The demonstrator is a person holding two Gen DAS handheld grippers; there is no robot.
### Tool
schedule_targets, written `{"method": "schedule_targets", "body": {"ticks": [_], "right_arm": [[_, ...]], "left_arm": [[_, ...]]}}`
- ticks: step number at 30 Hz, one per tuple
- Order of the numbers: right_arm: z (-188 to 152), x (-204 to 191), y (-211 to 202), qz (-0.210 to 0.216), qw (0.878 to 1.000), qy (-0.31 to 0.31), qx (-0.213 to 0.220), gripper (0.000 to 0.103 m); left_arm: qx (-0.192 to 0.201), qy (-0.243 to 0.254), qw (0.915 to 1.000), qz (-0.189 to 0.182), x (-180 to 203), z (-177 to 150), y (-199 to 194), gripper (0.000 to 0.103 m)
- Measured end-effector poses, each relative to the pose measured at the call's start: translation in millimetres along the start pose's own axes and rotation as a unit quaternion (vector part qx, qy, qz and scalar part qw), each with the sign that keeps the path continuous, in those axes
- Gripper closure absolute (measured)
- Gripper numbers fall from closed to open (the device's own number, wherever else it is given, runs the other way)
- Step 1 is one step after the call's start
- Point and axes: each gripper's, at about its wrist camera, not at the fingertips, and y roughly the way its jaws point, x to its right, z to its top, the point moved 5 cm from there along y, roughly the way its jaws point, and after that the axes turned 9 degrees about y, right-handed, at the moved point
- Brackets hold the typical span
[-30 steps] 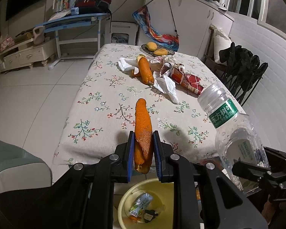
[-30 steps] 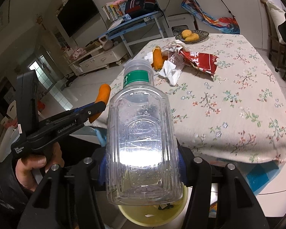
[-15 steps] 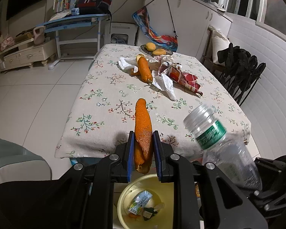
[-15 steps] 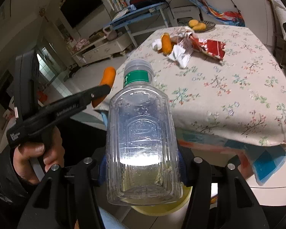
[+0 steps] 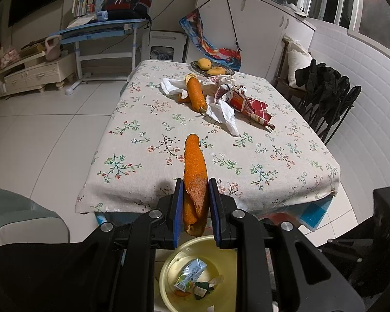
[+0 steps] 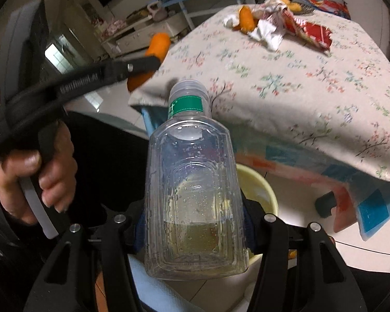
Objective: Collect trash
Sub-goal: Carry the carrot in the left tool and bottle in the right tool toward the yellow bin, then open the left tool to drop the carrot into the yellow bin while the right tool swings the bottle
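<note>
My left gripper (image 5: 195, 208) is shut on an orange peel strip (image 5: 193, 179), held in the air above a yellow basin (image 5: 169, 267) on the floor that holds a few scraps. My right gripper (image 6: 192, 223) is shut on a clear plastic bottle (image 6: 195, 195) with a green label, its neck pointing away and down; the yellow basin (image 6: 257, 187) shows behind it. In the right wrist view the left gripper (image 6: 140, 65) with its orange peel strip (image 6: 156, 46) hangs at the upper left, held by a hand (image 6: 39, 176). More peel (image 5: 195, 93), white paper (image 5: 223, 111) and a red wrapper (image 5: 252, 106) lie on the table.
The table (image 5: 148, 166) has a floral cloth, with a dish of fruit (image 5: 210, 67) at its far end. A chair draped with dark clothing (image 5: 325, 96) stands to the right, a grey seat (image 5: 18, 221) at the lower left, and a blue desk (image 5: 98, 31) beyond.
The right gripper has tipped downward and lowered with the bottle, which has dropped out of the left wrist view. The left gripper holds still with the peel.
</note>
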Motion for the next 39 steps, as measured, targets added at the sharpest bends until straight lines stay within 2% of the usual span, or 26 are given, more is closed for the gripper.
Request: {"method": "schedule_targets", "body": {"ticks": [7, 16, 31, 39], "right_arm": [[-12.4, -1.1, 17.1, -0.011, 0.999, -0.012, -0.039, 0.047], [-22.2, -0.4, 32.6, -0.021, 0.997, -0.019, -0.068, 0.047], [-18.9, 0.6, 33.7, -0.021, 0.997, -0.012, -0.07, 0.05], [-11.6, 10.0, 27.4, -0.027, 0.998, 0.016, -0.05, 0.05]], "left_arm": [[0.0, 0.005, 1.0, -0.004, 5.9, -1.9, -1.9, 0.084], [0.001, 0.008, 0.9999, -0.01, 8.3, -3.3, -3.5, 0.084], [0.001, 0.013, 0.9998, -0.015, 12.1, -8.1, -4.8, 0.084], [0.0, 0.013, 0.9998, -0.016, 13.3, -8.7, -4.6, 0.084]]}}
